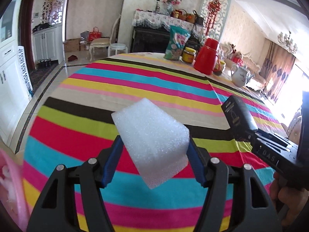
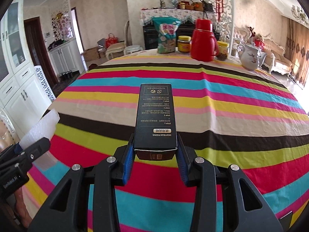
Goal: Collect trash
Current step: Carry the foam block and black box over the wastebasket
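Observation:
My left gripper (image 1: 155, 145) is shut on a white foam block (image 1: 152, 137) and holds it above the striped tablecloth (image 1: 115, 85). My right gripper (image 2: 155, 145) is shut on a black carton (image 2: 155, 116) with printed instructions, held level above the cloth. In the left wrist view the black carton (image 1: 238, 118) and the right gripper (image 1: 249, 133) show at the right. In the right wrist view the foam block (image 2: 41, 127) and the left gripper (image 2: 36, 148) show at the left edge.
At the table's far side stand a teal snack bag (image 2: 167, 35), a yellow-lidded jar (image 2: 184, 44), a red thermos (image 2: 203, 39), a second jar (image 2: 222, 50) and a white teapot (image 2: 250, 57). A pink item (image 1: 11, 181) sits at the lower left edge.

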Motion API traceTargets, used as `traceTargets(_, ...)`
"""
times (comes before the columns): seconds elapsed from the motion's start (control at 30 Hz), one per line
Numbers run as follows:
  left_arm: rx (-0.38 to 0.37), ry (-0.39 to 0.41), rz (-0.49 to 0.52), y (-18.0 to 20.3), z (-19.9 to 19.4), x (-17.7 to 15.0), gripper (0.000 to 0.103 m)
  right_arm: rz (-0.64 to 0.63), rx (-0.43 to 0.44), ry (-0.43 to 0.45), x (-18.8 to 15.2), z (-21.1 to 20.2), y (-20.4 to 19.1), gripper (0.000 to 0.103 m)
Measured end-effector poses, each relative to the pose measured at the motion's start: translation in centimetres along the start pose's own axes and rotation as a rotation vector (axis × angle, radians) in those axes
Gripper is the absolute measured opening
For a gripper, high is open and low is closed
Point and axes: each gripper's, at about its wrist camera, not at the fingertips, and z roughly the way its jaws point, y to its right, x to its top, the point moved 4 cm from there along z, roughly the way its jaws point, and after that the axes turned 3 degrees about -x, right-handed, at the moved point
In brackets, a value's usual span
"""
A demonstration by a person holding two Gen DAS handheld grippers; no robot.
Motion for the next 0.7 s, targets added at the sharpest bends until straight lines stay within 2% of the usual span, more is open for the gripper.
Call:
traceTargets(0.2, 0.050, 0.043, -0.040, -4.3, -5.0, -1.6, 0.063, -0.056, 0.060, 0.000, -1.4, -2.0, -4.7, 0.038)
traceTargets(0.7, 0.305, 0.147, -0.189, -20.3, -19.9, -7.2, 0.063, -0.250, 0.285, 0.009, -4.6, -7.3, -22.4, 0.038)
